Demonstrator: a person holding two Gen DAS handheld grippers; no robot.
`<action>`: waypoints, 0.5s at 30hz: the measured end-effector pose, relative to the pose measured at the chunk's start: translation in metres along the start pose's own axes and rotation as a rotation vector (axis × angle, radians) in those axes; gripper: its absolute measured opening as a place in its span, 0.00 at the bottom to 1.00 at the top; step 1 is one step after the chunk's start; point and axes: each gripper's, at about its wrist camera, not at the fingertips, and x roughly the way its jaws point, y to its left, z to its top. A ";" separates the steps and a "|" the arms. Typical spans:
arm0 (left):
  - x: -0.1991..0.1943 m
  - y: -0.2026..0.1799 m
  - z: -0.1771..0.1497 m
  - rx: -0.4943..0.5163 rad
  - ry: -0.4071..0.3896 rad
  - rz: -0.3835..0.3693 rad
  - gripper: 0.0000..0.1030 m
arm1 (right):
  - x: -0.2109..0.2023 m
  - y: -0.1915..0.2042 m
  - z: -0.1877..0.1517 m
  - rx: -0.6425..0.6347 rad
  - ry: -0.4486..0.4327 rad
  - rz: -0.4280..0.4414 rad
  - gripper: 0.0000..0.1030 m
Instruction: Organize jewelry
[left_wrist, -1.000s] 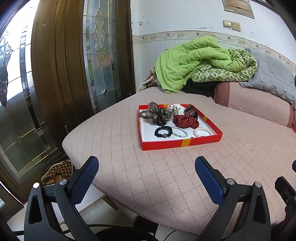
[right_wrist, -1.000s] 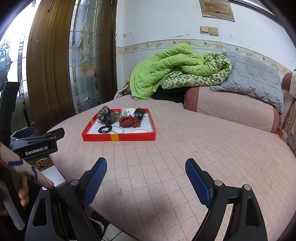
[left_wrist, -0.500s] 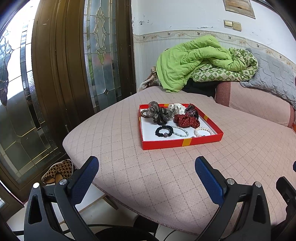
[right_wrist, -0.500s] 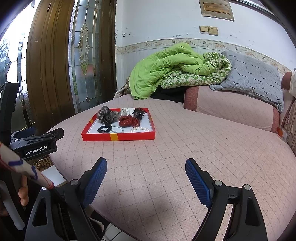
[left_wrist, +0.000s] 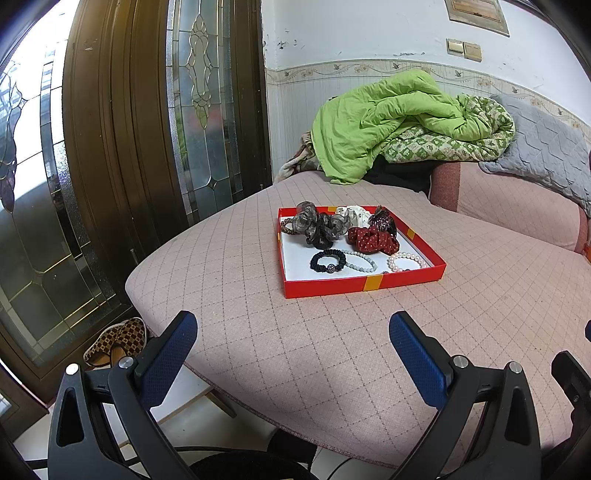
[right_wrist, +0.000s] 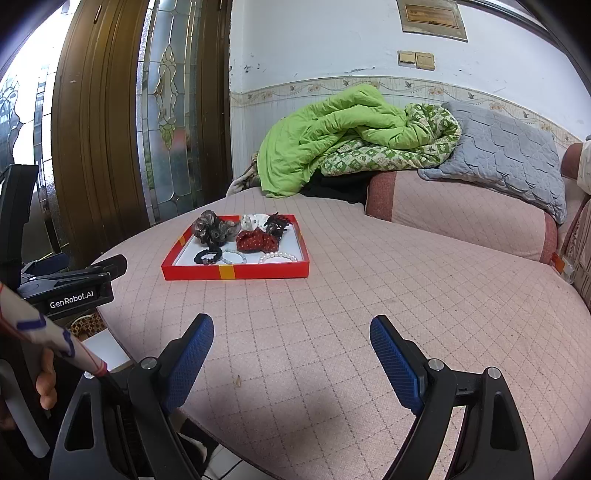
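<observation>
Jewelry tray (left_wrist: 364, 283) on bed (left_wrist: 258, 332); left gripper (left_wrist: 291, 343), right gripper (right_wrist: 291, 343) jaws released, empty

The right gripper (right_wrist: 291, 354) hangs over the near edge of a pink quilted bed (right_wrist: 369, 295), its blue pads wide apart with nothing between them. Farther off to the left, a red tray (right_wrist: 236, 272) holds scrunchies (right_wrist: 255, 242) and bead bracelets (right_wrist: 277, 255). At the far left, the left gripper (right_wrist: 74, 273) is partly in view. A green quilt (right_wrist: 332, 136) is heaped by the far wall.
</observation>
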 end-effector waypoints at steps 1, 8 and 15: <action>0.000 0.000 0.000 -0.001 0.001 0.000 1.00 | 0.000 0.000 0.000 0.000 0.000 0.000 0.87; 0.000 0.000 0.000 -0.001 0.001 0.000 1.00 | 0.000 -0.001 0.000 0.000 0.000 0.001 0.87; 0.000 0.000 0.000 0.001 -0.001 0.002 1.00 | 0.000 -0.002 0.000 0.000 -0.001 0.001 0.87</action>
